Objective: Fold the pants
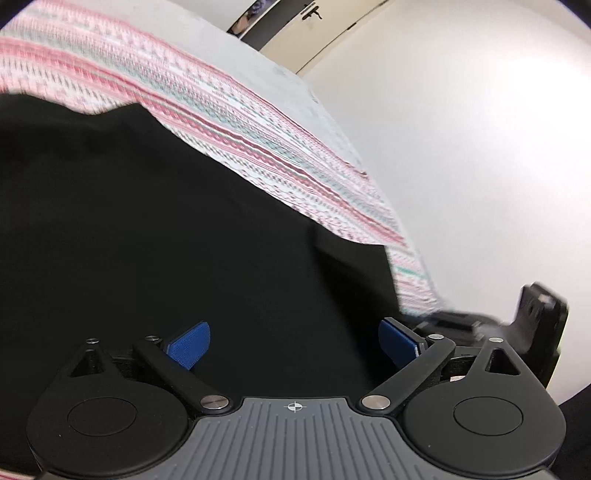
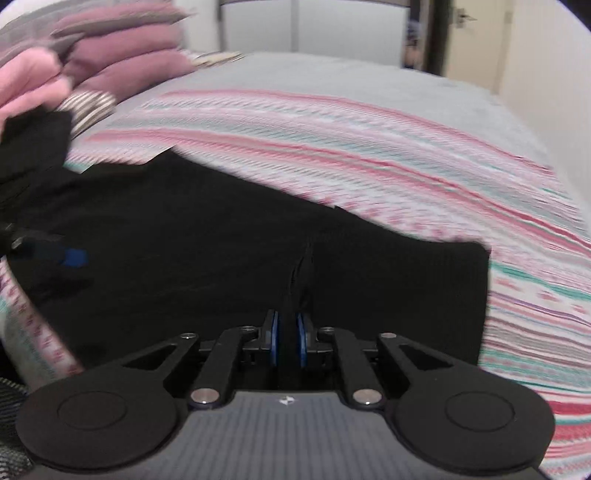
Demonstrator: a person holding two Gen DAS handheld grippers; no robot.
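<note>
Black pants [image 1: 166, 221] lie spread on a pink, white and teal striped blanket [image 1: 258, 136] on a bed. My left gripper [image 1: 293, 343] hovers low over the pants, open, its blue pads [image 1: 190, 345] wide apart with only flat cloth beneath them. My right gripper [image 2: 288, 334] is shut on a pinched ridge of the pants [image 2: 303, 266] near their square right end. The right gripper's black body [image 1: 535, 321] shows at the bed's edge in the left wrist view. Part of the left gripper [image 2: 70, 258] appears blurred at the left of the right wrist view.
A pile of pink and purple clothes [image 2: 122, 62] and a striped folded item [image 2: 92, 107] sit at the far left of the bed. Grey sheet [image 2: 332, 74] lies beyond the blanket [image 2: 369, 147]. A white wall [image 1: 461, 147] and a door [image 1: 332, 33] stand past the bed's edge.
</note>
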